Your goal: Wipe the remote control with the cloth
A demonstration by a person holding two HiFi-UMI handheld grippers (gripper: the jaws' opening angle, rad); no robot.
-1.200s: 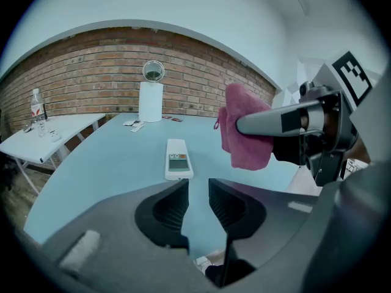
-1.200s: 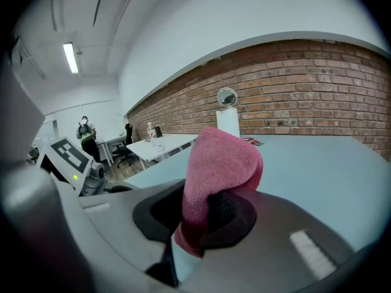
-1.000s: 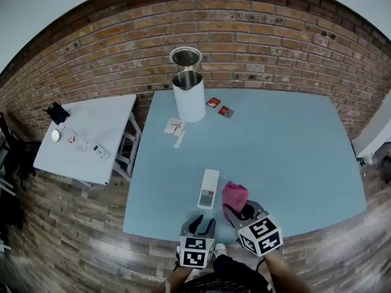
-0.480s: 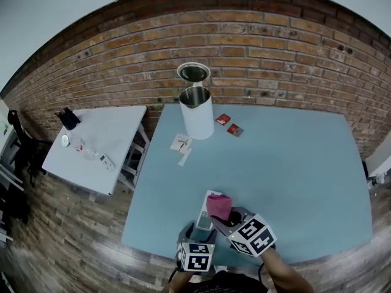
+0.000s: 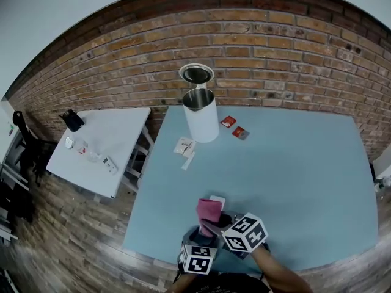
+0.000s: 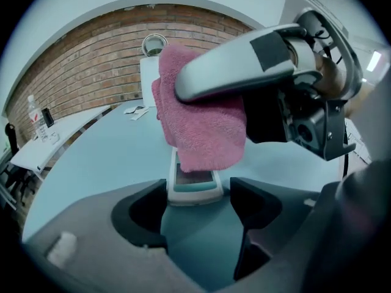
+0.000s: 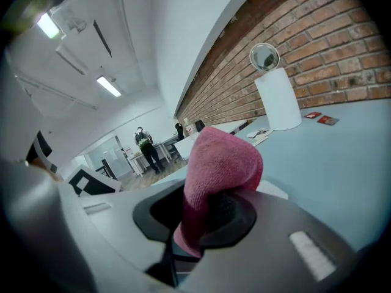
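with the left gripper [image 6: 198, 200] just opened wide about the near end of the remote [image 6: 194, 185] on the worktop [image 5: 293, 163], we close it gently to steady the remote, then draw the cloth [image 6: 204, 127] clamped in the right gripper [image 7: 204, 215] lightly along its face.

We record bright, even light from ceiling strips [image 7: 109, 85], with soft shadows. Heavy fisheye bending, dark corners; nearest foreground seems slightly unfocused.

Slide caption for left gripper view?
Left gripper, jaws just opened, straddles one end of the remote control; right gripper holds pink cloth over it.
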